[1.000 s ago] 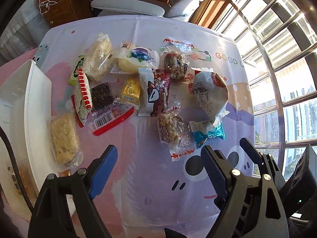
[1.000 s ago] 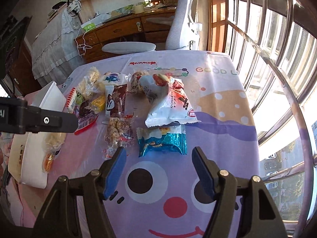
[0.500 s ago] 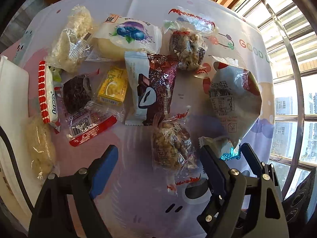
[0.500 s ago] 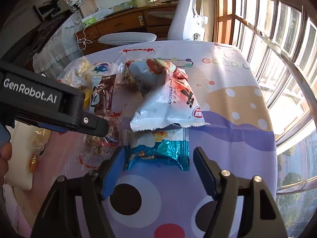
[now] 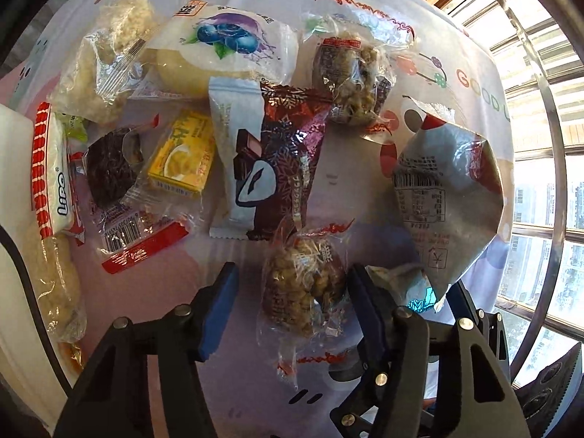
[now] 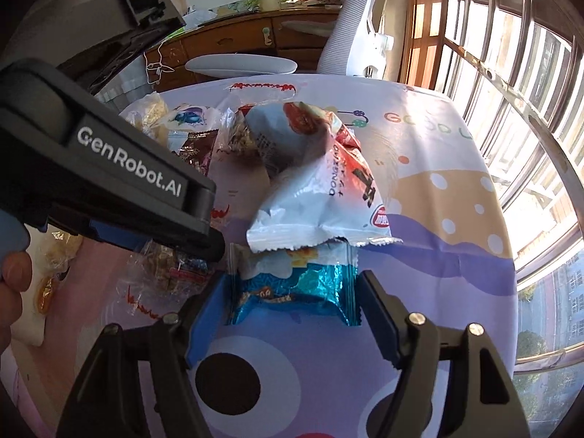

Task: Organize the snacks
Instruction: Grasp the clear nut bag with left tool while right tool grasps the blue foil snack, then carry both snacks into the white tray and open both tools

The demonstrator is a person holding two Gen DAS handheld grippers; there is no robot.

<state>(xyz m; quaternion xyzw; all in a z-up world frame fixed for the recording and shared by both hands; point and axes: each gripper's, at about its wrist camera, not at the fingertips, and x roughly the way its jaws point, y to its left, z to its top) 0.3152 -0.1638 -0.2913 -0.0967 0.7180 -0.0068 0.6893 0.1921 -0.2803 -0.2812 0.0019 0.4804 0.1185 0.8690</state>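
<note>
Several wrapped snacks lie on a cartoon tablecloth. My left gripper [image 5: 292,306] is open, its fingers either side of a clear pack of nut clusters [image 5: 303,292]. My right gripper [image 6: 292,314] is open, its fingers flanking a shiny blue wrapped snack [image 6: 295,288], which peeks out in the left wrist view [image 5: 419,299]. A large white-and-red bag [image 6: 321,189] lies just beyond it and also shows in the left wrist view [image 5: 449,197]. The left gripper body [image 6: 109,179] crosses the right wrist view.
Farther off lie a maroon chocolate pack [image 5: 281,160], a yellow box [image 5: 182,157], a blueberry bun [image 5: 226,51], a second nut pack [image 5: 350,76] and a dark cookie [image 5: 109,168]. A white tray [image 5: 14,168] holding a pale snack [image 5: 54,284] sits at left. A chair [image 6: 241,64] stands behind.
Both grippers moved forward and down onto the snacks: the left now straddles the nut cluster pack, the right straddles the blue wrapped snack. Both stayed open.
</note>
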